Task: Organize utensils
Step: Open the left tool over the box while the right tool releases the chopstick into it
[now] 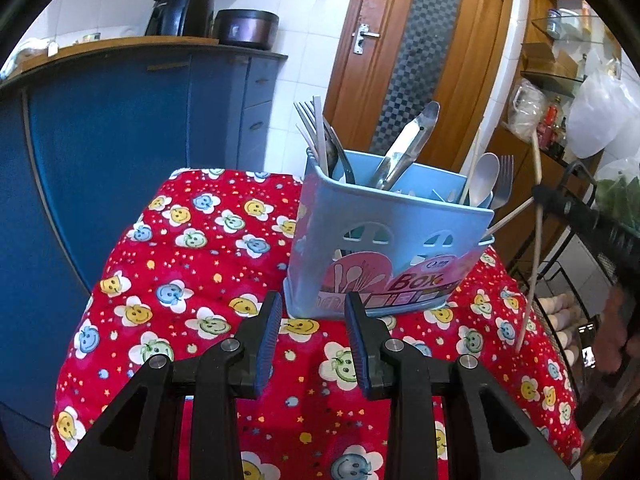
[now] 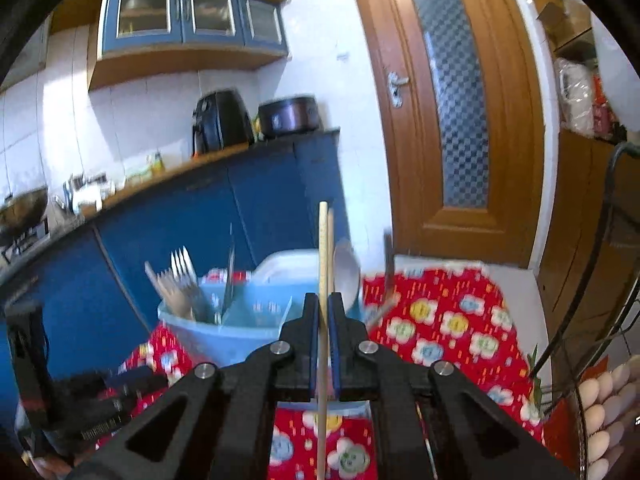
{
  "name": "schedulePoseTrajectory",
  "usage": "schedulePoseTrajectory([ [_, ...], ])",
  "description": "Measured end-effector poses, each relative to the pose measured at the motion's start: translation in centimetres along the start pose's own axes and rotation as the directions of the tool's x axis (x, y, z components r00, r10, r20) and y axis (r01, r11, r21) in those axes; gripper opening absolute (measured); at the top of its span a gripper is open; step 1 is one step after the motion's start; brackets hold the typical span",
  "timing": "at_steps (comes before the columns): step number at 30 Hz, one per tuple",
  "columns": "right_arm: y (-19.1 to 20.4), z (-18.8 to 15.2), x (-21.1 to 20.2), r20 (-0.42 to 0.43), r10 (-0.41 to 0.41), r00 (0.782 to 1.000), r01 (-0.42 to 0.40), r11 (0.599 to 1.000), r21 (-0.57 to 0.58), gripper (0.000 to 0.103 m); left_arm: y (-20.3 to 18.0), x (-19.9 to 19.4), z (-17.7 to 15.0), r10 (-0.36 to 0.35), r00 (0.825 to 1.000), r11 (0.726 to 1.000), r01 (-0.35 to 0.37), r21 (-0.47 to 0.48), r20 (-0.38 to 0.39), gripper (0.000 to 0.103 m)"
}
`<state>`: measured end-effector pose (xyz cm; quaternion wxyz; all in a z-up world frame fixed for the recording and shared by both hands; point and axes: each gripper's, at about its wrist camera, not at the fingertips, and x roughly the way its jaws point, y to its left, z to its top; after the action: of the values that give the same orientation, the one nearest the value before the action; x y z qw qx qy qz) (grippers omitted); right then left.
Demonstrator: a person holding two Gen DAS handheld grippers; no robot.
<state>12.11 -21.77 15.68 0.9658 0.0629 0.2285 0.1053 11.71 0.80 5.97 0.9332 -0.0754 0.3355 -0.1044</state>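
Note:
A light blue utensil box [image 1: 384, 252] stands on a red flowered cloth [image 1: 192, 264]. It holds forks, metal tongs [image 1: 404, 148], a grey spoon [image 1: 484, 178] and other utensils. My left gripper [image 1: 312, 320] is open and empty, low in front of the box. In the right wrist view my right gripper [image 2: 324, 312] is shut on a pair of wooden chopsticks [image 2: 323, 256], held upright just above the box [image 2: 224, 328]. The chopsticks [image 1: 534, 240] and the right gripper [image 1: 548, 196] also show at the right of the left wrist view.
Blue kitchen cabinets [image 1: 120, 128] stand behind the table, with a black air fryer [image 1: 180, 8] and a pot on the counter. A wooden door [image 1: 420, 52] is at the back. A black wire rack with eggs [image 2: 604, 412] stands to the right.

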Motion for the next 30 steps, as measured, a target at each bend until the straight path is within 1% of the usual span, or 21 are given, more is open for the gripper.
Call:
schedulePoseTrajectory([
  [4,0.1,1.6,0.0,0.087,-0.032,0.996,0.031,0.999,0.019,0.006,0.1,0.1,-0.1,-0.002,1.000,1.000,0.002,-0.001,0.000,0.033],
  [6,0.1,2.1,0.4,0.115,-0.040,0.993,0.036,0.999,0.033,0.006,0.1,0.1,-0.1,-0.001,1.000,1.000,0.001,0.000,0.000,0.033],
  [10,0.3,3.0,1.0,0.163,-0.069,0.984,0.063,0.997,0.047,0.006,0.2,0.2,-0.1,0.000,1.000,1.000,0.000,0.000,0.000,0.033],
  [17,0.7,4.2,2.5,0.242,-0.117,0.963,0.106,0.993,0.059,0.006,0.7,0.8,-0.4,0.000,1.000,1.000,0.000,-0.013,-0.007,0.033],
  [20,0.6,4.2,3.7,0.246,-0.127,0.961,0.114,0.991,0.065,0.006,0.9,1.0,-0.5,-0.002,1.000,1.000,0.002,-0.016,-0.011,0.033],
  [25,0.2,3.3,5.3,0.200,-0.129,0.971,0.118,0.991,0.065,0.007,1.0,1.0,-0.5,-0.006,1.000,1.000,0.006,-0.018,-0.013,0.033],
  [27,0.2,2.7,5.8,0.171,-0.120,0.978,0.112,0.992,0.053,0.007,1.1,1.1,-0.5,-0.006,1.000,1.000,0.006,-0.018,-0.012,0.033],
  [30,0.3,2.1,6.1,0.123,-0.079,0.989,0.075,0.996,0.039,0.009,1.0,1.0,-0.5,-0.008,1.000,1.000,0.007,-0.020,-0.013,0.033],
])
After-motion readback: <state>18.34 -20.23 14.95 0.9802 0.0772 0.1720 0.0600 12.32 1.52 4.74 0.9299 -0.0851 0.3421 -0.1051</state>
